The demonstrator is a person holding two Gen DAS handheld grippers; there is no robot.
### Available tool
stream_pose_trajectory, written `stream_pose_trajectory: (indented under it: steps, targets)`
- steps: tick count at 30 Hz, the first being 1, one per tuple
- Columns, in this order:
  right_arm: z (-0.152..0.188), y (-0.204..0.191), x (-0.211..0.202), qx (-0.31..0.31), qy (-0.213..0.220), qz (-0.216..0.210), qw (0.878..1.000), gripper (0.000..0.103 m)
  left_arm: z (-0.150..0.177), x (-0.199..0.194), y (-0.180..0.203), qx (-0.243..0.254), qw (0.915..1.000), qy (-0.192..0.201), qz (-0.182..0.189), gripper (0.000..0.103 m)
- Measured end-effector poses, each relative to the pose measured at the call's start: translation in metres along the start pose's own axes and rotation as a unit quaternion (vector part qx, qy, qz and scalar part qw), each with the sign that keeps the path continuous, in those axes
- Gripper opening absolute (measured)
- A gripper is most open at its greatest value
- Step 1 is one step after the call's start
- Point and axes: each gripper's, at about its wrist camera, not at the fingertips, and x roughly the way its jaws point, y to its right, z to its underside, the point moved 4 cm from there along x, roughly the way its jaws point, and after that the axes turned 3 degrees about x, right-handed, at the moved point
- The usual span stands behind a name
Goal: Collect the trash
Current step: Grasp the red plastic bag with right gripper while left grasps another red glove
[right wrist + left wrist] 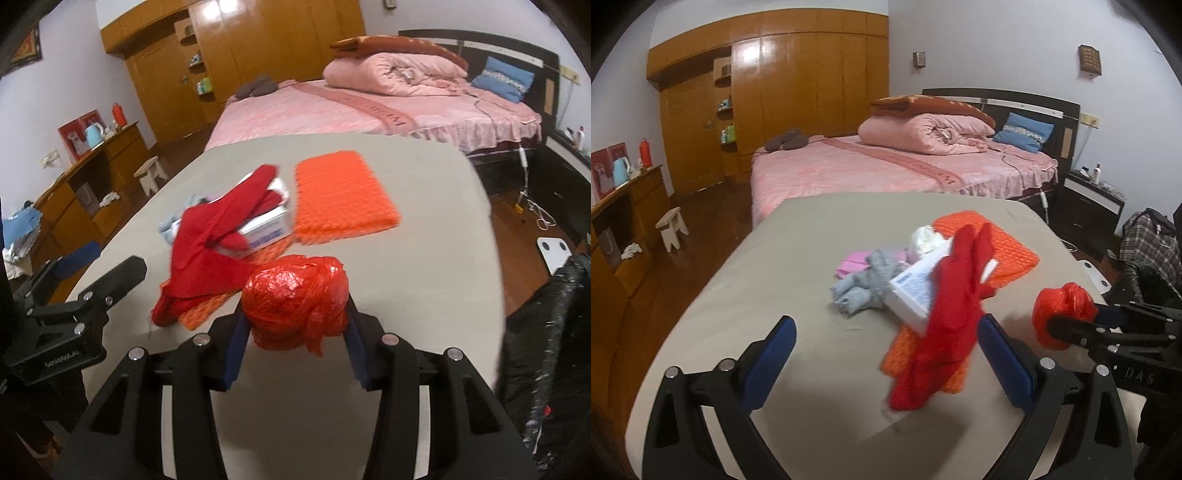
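Note:
My right gripper (295, 317) is shut on a crumpled red plastic bag (295, 304), held just above the grey table (424, 229); the bag also shows in the left wrist view (1065, 314). My left gripper (886, 328) is open and empty above the near part of the table (757, 295). A red glove (945, 317) lies between its fingers, draped over a white box (916, 291). The glove (218, 236) and box (266, 229) also show in the right wrist view.
On the table lie an orange mesh mat (343, 199), a grey cloth (868, 284), a pink item (851, 266) and a white wad (925, 238). A black bag (546, 350) stands at the right. A pink bed (886, 166) and wooden cabinets (624, 236) stand beyond.

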Motion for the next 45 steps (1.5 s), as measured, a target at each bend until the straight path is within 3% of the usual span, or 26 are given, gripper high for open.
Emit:
stream_pose_trajectory:
  steps: [13,18,22,34,45]
  targets:
    - [-0.017,0.033,-0.007,0.018,0.022,0.011,1.000,0.046,-0.016,0.038,0.046,0.018,0.9993,-0.006,0.032,0.066]
    - [-0.018,0.034,-0.010,0.018,0.027,0.008,0.999,0.046,-0.014,0.051,0.057,0.029,0.9987,-0.019,0.037,0.032]
    - [-0.020,0.030,-0.017,0.011,0.035,0.007,0.999,0.046,-0.016,0.051,0.057,0.024,0.9984,-0.020,0.048,0.015]
    - [-0.030,0.025,-0.046,0.012,0.057,0.000,0.998,0.046,-0.038,0.005,0.046,-0.005,0.9985,0.019,0.051,0.012]
    - [-0.040,0.025,-0.096,0.009,0.093,0.002,0.996,0.046,-0.063,-0.039,0.064,-0.005,0.9968,0.045,0.065,0.012]
